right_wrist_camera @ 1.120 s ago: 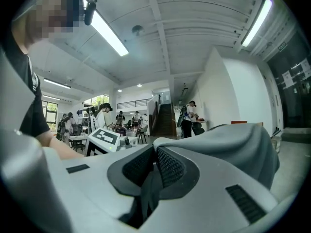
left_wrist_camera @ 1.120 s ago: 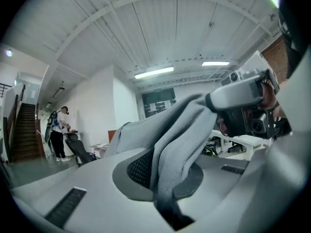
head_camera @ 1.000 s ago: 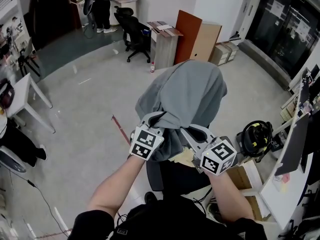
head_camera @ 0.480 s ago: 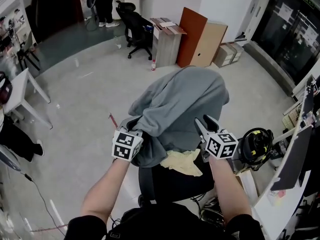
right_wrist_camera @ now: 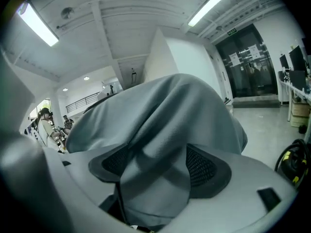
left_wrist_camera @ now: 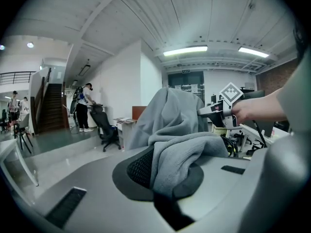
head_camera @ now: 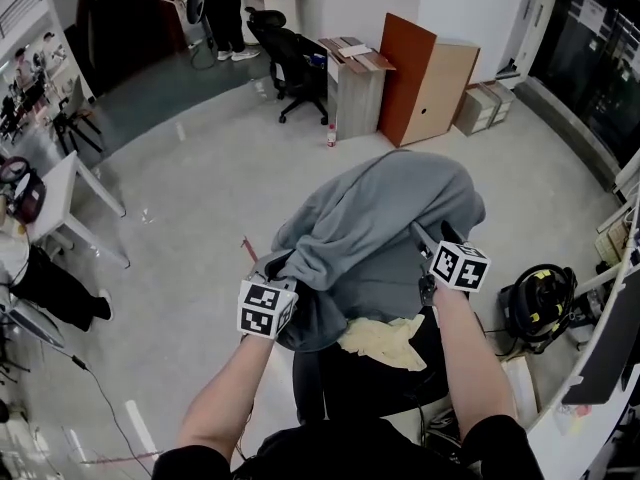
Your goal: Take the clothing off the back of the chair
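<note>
A grey garment (head_camera: 390, 223) hangs draped over the back of a black chair (head_camera: 365, 383), with a yellow cloth (head_camera: 385, 340) showing under its near hem. My left gripper (head_camera: 274, 266) holds the near left hem and is shut on a fold of the garment (left_wrist_camera: 177, 147), which bunches between its pads (left_wrist_camera: 141, 166). My right gripper (head_camera: 422, 236) is at the garment's right side. Its jaws are opening and stand wide apart, and a fold of the garment (right_wrist_camera: 160, 144) hangs loosely between them. The left gripper view also shows the right gripper (left_wrist_camera: 210, 111) beyond the cloth.
A black office chair (head_camera: 300, 63) and a wooden cabinet (head_camera: 430, 88) stand at the back. A white table (head_camera: 70, 183) and a seated person (head_camera: 40, 283) are at the left. A black and yellow machine (head_camera: 535, 303) sits on the floor at the right.
The two grippers, close together on the near hem before, have spread apart. The right one swung out to the garment's right side and its jaws opened. The left stayed shut on the cloth.
</note>
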Tool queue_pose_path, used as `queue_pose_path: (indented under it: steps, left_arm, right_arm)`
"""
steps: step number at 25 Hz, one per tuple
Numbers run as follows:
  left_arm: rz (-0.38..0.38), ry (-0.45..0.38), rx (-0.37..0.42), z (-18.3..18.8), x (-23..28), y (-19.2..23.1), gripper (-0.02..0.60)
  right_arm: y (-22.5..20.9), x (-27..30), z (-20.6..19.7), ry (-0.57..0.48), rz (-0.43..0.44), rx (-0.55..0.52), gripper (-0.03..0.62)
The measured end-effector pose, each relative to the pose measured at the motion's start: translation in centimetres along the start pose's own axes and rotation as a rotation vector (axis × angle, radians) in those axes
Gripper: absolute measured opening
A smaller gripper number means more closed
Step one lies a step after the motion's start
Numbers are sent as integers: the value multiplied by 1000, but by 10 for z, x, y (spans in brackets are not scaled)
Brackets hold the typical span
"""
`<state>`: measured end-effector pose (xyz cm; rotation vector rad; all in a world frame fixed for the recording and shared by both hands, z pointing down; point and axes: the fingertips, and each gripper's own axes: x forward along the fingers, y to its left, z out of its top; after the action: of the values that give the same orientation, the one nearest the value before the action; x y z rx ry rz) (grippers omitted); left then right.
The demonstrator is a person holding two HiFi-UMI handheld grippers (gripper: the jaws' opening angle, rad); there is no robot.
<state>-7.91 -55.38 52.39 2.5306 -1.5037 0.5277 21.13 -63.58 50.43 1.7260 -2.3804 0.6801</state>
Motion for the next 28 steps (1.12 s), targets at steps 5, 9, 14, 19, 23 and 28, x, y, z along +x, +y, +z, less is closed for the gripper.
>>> queue_pose_path:
  steps: [5, 9, 14, 19, 23, 28]
  left_arm:
    - [-4, 11, 3, -3, 8, -3, 12]
    - [-4, 6, 2, -7, 5, -6, 12]
    - [-13, 0, -5, -12, -8, -7, 12]
    - [-30, -40, -10, -5, -38, -13, 12]
    - [-51, -77, 2, 4, -70, -17, 12]
    - [-93, -117, 19, 4, -110, -33, 12]
  right_arm:
    - [-7, 27, 1, 8, 1, 14, 362]
    - [-5, 29, 6, -4, -7, -13, 267]
    - [12, 9, 7, -38, 9, -69, 21]
    - [64, -27, 11, -84, 109, -116, 18]
    - [121, -70, 10, -117, 170, -182, 18]
    - [175, -130, -7, -142, 210, -233, 18]
